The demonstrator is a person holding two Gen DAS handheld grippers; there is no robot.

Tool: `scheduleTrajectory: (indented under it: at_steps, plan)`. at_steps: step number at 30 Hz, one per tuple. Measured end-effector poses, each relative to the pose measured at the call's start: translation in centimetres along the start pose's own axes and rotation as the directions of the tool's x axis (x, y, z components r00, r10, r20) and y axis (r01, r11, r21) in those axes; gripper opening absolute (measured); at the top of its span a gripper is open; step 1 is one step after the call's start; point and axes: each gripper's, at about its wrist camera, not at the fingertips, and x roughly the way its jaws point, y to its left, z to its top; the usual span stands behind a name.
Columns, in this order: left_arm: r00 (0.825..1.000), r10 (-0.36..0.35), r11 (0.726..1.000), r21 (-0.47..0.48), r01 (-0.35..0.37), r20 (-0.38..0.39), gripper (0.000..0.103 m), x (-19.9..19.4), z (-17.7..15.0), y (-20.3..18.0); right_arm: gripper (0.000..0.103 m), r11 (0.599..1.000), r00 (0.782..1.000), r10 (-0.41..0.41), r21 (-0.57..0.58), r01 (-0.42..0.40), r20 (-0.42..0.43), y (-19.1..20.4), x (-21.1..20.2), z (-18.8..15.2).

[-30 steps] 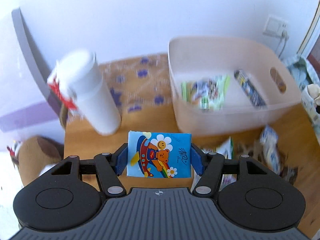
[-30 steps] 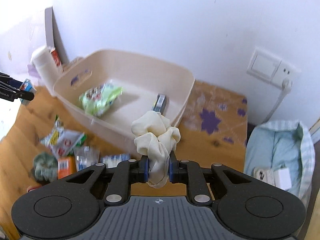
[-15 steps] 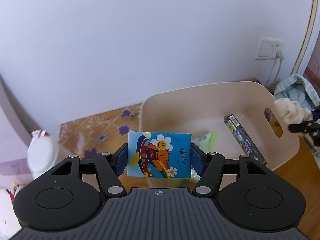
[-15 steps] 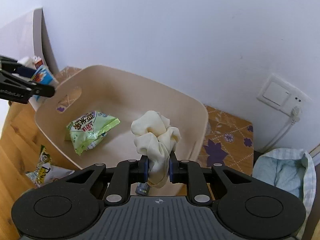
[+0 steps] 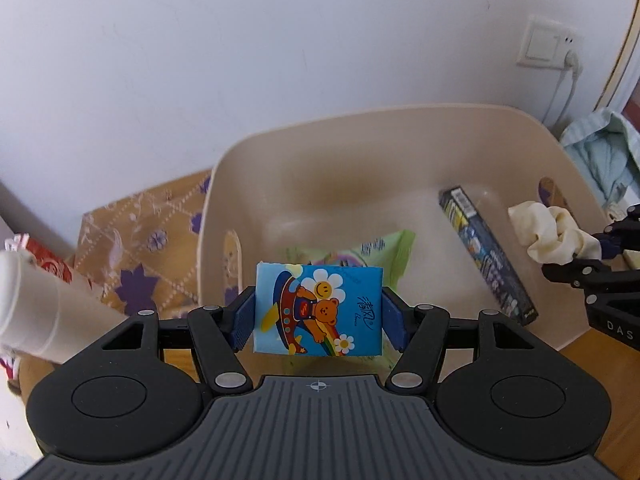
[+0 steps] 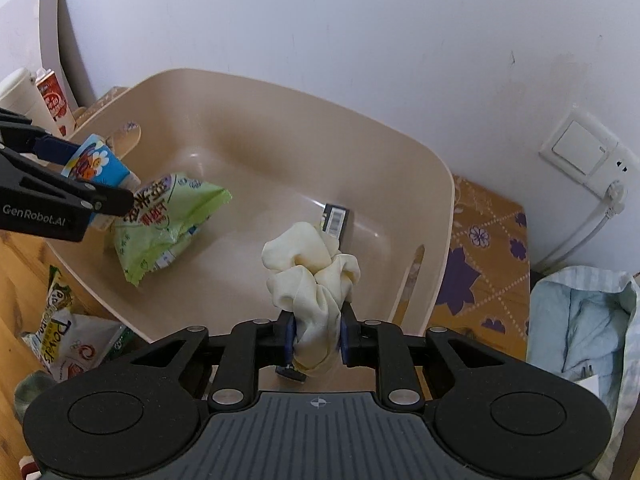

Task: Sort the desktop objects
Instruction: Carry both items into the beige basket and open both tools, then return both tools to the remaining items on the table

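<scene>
My left gripper [image 5: 318,320] is shut on a blue tissue pack [image 5: 318,310] with a cartoon bear, held over the left end of the beige bin [image 5: 360,120]. It also shows in the right wrist view [image 6: 94,168]. My right gripper [image 6: 318,336] is shut on a cream scrunchie [image 6: 312,276], held over the bin's right end [image 6: 444,184]; the scrunchie also shows in the left wrist view [image 5: 548,232]. Inside the bin lie a green snack bag [image 6: 164,224] and a dark slim box [image 5: 486,264].
A white cup [image 5: 36,320] and a red carton [image 6: 52,100] stand left of the bin. Snack packets [image 6: 60,332] lie on the wooden table in front of it. A patterned mat [image 6: 484,256], a wall socket [image 6: 588,160] and a pale cloth bag [image 6: 584,328] are at the right.
Both grippers have moved forward from the table's front to above the bin, carrying the tissue pack and the scrunchie. Their grips have not changed.
</scene>
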Motion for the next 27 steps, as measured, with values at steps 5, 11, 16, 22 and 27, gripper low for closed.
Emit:
scheduleTrajectory:
  at_steps: [5,11,16,22,27]
  plan:
    - [1.000,-0.025,0.999,-0.022,0.025,-0.007,0.072,0.1,-1.0,-0.4,0.054,1.000,1.000,-0.012,-0.009,0.012,0.020,0.5,-0.5,-0.4]
    - [1.000,-0.008,1.000,0.000,0.008,0.013,0.075,-1.0,-1.7,-0.8,0.070,0.998,0.997,-0.009,0.060,0.005,0.070,0.7,-3.1,-1.5]
    - [0.998,-0.018,0.996,-0.089,0.023,0.054,0.078,-3.9,-3.0,0.6,0.077,0.983,0.991,0.037,0.174,-0.058,0.125,-0.1,-5.8,-4.3]
    - [0.997,-0.032,0.992,-0.120,0.040,0.071,0.079,-6.3,-5.3,2.0,0.077,0.955,0.988,0.027,0.288,-0.071,0.152,-1.0,-8.2,-8.3]
    - [0.998,-0.010,0.991,-0.131,0.019,0.067,0.079,-7.5,-7.6,2.7,0.078,0.924,0.990,0.044,0.372,-0.092,0.134,-1.1,-9.6,-11.5]
